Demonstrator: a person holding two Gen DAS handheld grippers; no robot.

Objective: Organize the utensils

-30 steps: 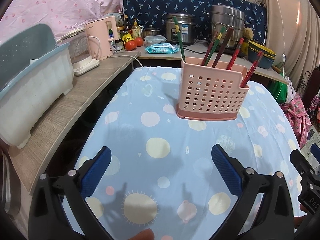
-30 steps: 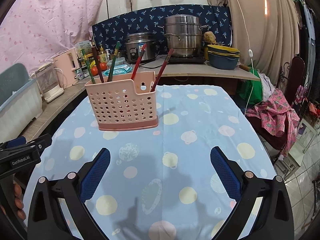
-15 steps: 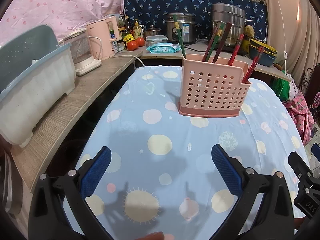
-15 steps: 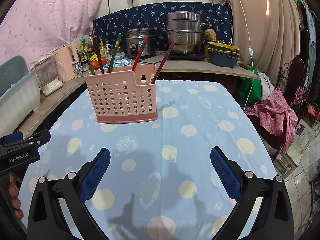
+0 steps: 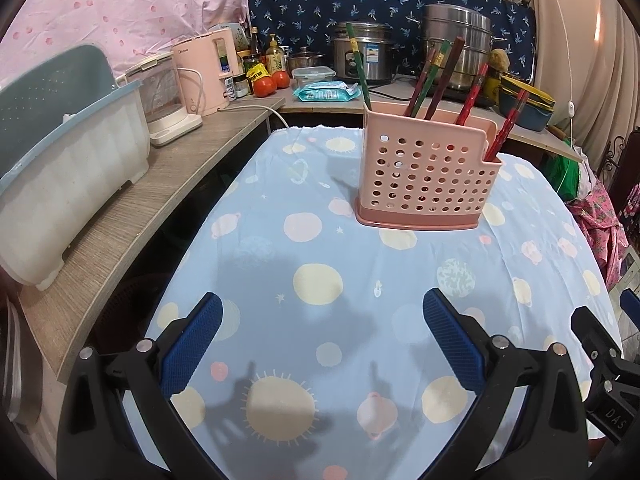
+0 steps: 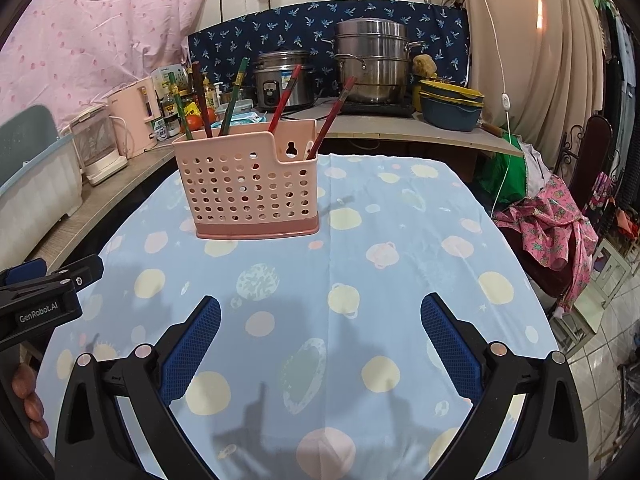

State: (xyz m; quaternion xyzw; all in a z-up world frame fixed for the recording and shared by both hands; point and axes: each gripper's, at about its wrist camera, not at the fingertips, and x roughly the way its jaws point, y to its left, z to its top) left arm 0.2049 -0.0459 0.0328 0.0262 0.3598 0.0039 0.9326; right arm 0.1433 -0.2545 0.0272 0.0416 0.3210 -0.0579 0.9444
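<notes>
Left tool (image 5: 320, 316) and right tool (image 6: 320, 316): both spread wide, empty, low over table (image 5: 320, 240).

Pink holder (image 5: 426, 176) upright at 12 to 1 o'clock in left view, 11 o'clock in right view (image 6: 250, 188), well apart from both tools. Chopsticks (image 5: 440, 80) already inside, leaning at several angles.

Judged: chopsticks light, stiff, smooth, likely to slip or pivot; best pinched mid-shaft above rim. Holder thin perforated plastic, light, tippable; best taken by top rim.
</notes>
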